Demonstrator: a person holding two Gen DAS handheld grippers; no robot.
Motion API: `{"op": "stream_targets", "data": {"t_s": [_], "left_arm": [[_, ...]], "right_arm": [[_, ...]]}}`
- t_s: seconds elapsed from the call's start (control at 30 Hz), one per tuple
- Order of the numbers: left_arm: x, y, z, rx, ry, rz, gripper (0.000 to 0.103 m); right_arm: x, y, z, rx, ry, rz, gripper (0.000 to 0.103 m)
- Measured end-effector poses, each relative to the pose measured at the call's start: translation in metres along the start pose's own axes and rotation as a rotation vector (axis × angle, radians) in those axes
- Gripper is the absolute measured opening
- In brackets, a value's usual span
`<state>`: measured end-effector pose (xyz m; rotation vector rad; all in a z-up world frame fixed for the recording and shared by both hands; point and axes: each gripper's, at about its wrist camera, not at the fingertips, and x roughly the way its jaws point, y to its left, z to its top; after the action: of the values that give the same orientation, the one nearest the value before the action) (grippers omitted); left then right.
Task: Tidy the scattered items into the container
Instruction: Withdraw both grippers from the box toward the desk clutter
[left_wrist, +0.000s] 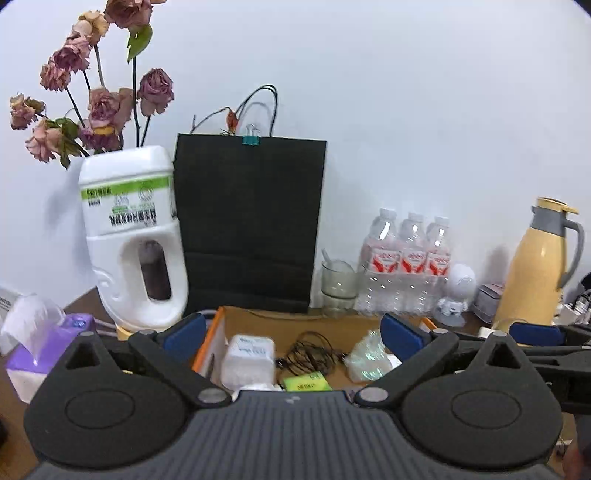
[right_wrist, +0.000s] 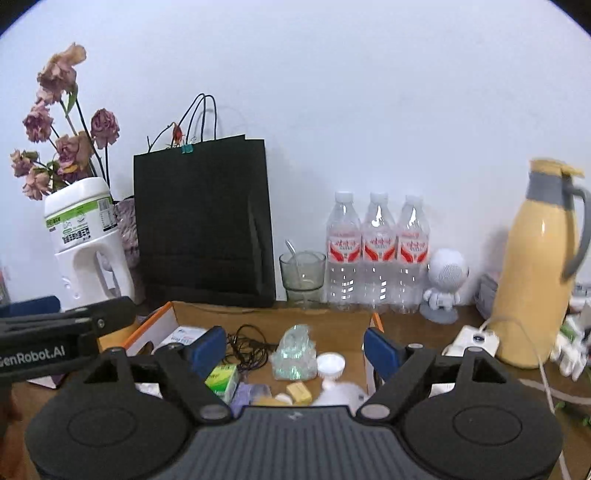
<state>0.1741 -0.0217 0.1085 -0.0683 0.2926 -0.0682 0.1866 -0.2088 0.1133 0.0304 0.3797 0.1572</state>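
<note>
My left claw (left_wrist: 291, 334) fills the bottom of its frame, jaws spread wide with nothing between them; its blue pads (left_wrist: 186, 332) sit at either side of the box (left_wrist: 221, 321) just beyond; my right claw (right_wrist: 295, 349) stands fairly wide too, and empty, low in its own frame above the same box; the left claw's black arm crosses the left edge of the right view.

Inside the box, in the lower middle of the left view, lie a white pack (left_wrist: 249, 360), a tangle of black cable (left_wrist: 310, 356), a green packet (left_wrist: 306, 382) and a crumpled clear wrapper (left_wrist: 369, 356); the right view adds a small yellow block (right_wrist: 299, 392) and a white cap-like piece (right_wrist: 330, 365) near the bottom centre, though I cannot tell whether those two rest on the box floor or on other things.

At the lower left of the left view a purple tissue box (left_wrist: 40, 354) sits on the table, outside the box; behind it a white jug (left_wrist: 135, 236) holds dried roses (left_wrist: 99, 107) that rise to the upper left; a black paper bag (left_wrist: 249, 221) stands against the wall in the centre; to its right come a glass (left_wrist: 338, 282) with a spoon, three water bottles (left_wrist: 406, 258), a small white figure (left_wrist: 458, 291) and, at the far right, a yellow flask (left_wrist: 539, 262); in the right view a white adapter (right_wrist: 476, 339) lies by the flask's foot.
</note>
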Motion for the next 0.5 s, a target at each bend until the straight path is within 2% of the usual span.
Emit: {"op": "stream_targets", "data": {"t_s": [0.1, 0.2, 0.23, 0.3, 0.37, 0.5], "left_arm": [[-0.012, -0.001, -0.009, 0.030, -0.008, 0.026, 0.103], [-0.042, 0.009, -0.032, 0.057, -0.035, 0.011, 0.103], [-0.052, 0.014, -0.042, 0.068, -0.022, 0.001, 0.103], [-0.073, 0.027, -0.065, 0.068, 0.040, 0.002, 0.103], [-0.091, 0.035, -0.087, 0.057, 0.067, -0.014, 0.103], [-0.095, 0.037, -0.110, 0.076, 0.140, -0.085, 0.103]], "right_arm": [[-0.009, -0.005, -0.013, 0.023, -0.008, 0.004, 0.083], [-0.037, -0.004, -0.032, 0.028, -0.002, -0.048, 0.083], [-0.053, -0.006, -0.043, 0.045, -0.001, -0.062, 0.084], [-0.083, -0.011, -0.067, 0.058, -0.006, -0.037, 0.087], [-0.106, -0.015, -0.091, 0.055, 0.009, -0.016, 0.087], [-0.126, -0.021, -0.123, 0.046, 0.075, -0.022, 0.085]]}}
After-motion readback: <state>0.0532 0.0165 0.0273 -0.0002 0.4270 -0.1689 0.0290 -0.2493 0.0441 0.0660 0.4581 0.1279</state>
